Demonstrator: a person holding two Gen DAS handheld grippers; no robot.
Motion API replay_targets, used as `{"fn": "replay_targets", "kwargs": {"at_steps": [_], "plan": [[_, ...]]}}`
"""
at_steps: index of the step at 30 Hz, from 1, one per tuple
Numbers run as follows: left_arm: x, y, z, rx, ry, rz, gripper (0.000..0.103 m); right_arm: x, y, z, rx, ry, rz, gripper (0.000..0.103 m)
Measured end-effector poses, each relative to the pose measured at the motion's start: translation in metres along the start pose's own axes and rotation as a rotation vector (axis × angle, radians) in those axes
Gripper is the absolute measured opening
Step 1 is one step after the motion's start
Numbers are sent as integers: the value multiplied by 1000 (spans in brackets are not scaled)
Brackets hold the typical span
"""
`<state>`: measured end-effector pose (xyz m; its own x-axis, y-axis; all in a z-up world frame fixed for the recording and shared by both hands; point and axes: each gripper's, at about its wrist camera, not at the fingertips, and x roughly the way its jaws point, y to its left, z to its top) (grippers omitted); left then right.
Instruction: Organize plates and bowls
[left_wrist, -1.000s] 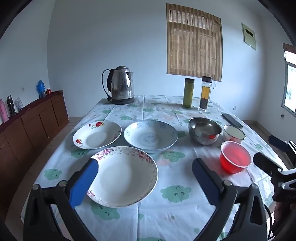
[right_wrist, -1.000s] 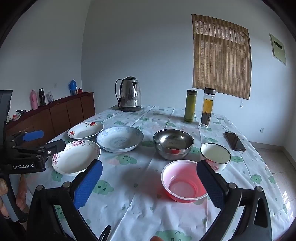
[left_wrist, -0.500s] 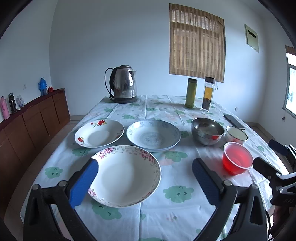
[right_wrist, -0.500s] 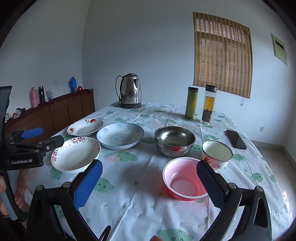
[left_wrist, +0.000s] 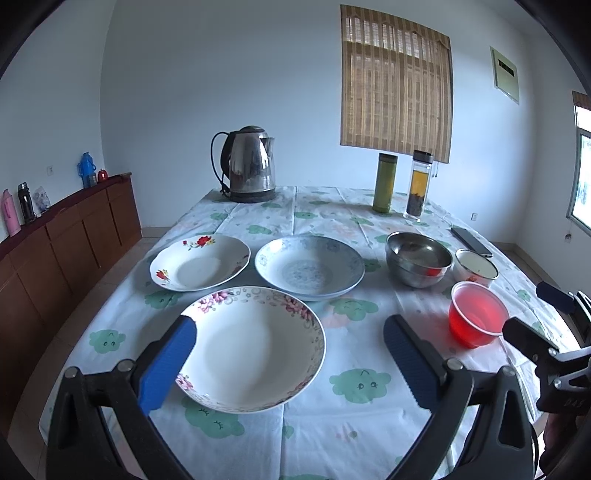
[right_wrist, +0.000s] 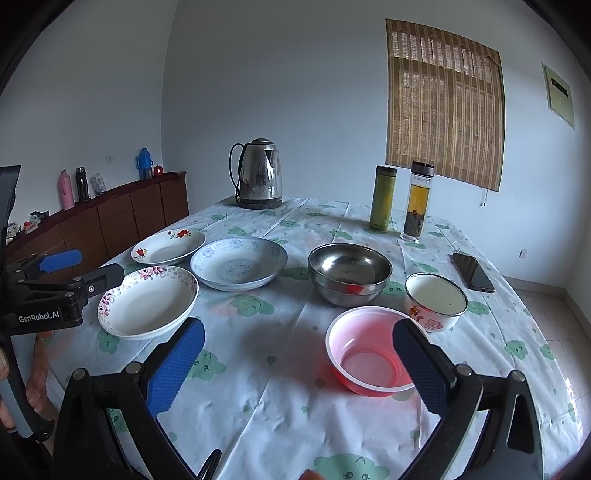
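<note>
Three plates lie on the table: a pink-flowered one nearest, a red-flowered one behind it, and a blue-patterned one in the middle. To their right stand a steel bowl, a white enamel bowl and a red plastic bowl. My left gripper hangs open over the near plate's right half. My right gripper is open, its right finger over the red bowl. Neither holds anything.
A steel kettle, a green flask and a tea bottle stand at the table's far end. A phone lies at the right edge. A wooden sideboard runs along the left wall. The other gripper shows at left.
Both grippers have risen and drawn back a little, so the dishes sit slightly lower and farther in view. Nothing on the table has moved; both stay open.
</note>
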<state>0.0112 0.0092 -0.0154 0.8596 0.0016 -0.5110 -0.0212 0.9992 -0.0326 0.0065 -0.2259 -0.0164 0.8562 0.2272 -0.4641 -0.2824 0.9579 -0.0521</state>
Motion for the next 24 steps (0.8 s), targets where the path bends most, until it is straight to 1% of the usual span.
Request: {"fn": "replay_targets", "kwargs": {"at_steps": [24], "plan": [[3,3,-1,-3,2,5,103,10,0,-2,4,26,-10,103]]}}
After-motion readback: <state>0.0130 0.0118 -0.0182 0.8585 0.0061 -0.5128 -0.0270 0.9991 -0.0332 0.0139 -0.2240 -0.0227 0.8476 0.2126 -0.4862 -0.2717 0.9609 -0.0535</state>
